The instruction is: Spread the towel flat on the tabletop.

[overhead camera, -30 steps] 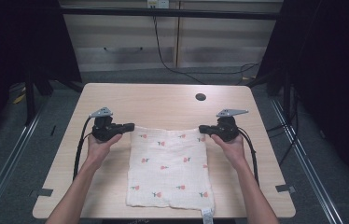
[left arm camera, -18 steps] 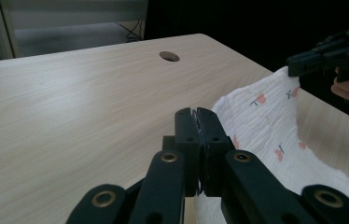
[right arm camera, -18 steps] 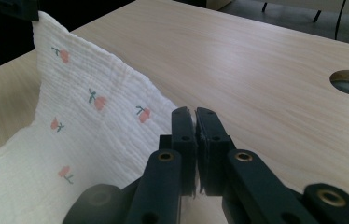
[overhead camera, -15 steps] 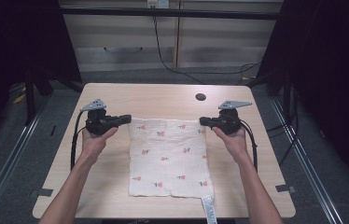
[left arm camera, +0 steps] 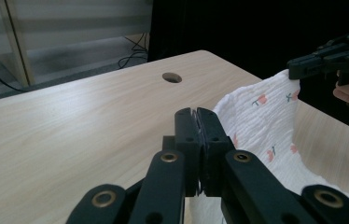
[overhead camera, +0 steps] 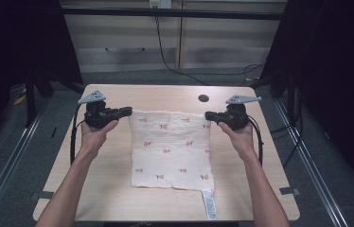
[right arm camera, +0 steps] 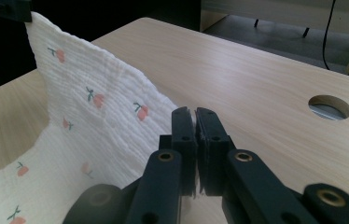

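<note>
Lifted farther back, both grippers (overhead camera: 128,112) (overhead camera: 208,115) stay clamped on cloth (overhead camera: 171,151) corners

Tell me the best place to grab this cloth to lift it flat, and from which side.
Grip the cloth at its two far corners, coming in from the left and right sides. The left gripper and right gripper pinch it there, and the far edge hangs stretched between them.
</note>
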`<state>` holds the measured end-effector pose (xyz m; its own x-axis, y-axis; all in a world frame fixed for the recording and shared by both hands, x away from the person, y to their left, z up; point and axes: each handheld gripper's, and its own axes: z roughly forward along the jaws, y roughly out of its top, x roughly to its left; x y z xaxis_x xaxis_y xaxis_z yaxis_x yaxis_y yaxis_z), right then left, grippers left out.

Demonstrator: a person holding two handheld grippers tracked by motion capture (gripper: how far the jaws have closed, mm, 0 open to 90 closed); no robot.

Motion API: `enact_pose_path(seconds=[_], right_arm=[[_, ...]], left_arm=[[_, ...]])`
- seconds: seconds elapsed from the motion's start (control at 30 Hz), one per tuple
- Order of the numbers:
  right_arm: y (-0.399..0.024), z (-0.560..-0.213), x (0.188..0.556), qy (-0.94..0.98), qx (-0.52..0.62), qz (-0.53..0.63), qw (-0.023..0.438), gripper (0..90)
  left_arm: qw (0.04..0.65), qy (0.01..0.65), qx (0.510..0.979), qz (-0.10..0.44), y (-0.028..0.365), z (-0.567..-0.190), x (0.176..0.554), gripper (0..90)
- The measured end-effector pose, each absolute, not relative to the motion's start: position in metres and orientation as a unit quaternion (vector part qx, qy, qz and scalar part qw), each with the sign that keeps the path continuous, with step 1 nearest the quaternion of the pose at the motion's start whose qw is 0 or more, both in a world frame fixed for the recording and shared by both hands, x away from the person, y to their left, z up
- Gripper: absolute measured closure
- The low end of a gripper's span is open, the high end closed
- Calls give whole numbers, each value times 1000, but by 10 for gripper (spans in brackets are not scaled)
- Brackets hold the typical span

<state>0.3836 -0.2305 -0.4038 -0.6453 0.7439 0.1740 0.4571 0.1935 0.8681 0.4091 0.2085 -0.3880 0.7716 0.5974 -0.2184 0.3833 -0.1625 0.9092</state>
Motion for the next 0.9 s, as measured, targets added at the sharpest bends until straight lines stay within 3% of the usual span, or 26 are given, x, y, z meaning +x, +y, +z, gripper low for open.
enact_pose_path(seconds=[0.33, 0.57, 0.9], right_arm=[[-233, -393, 392, 745, 393, 519, 145, 871], [-234, -417, 375, 769, 390, 488, 139, 871], [-237, -414, 339, 774, 365, 498, 138, 871]], left_arm=[[565, 308, 758, 109, 209, -376, 403, 886], [549, 321, 766, 97, 220, -405, 395, 886], [562, 309, 761, 99, 229, -405, 360, 887]])
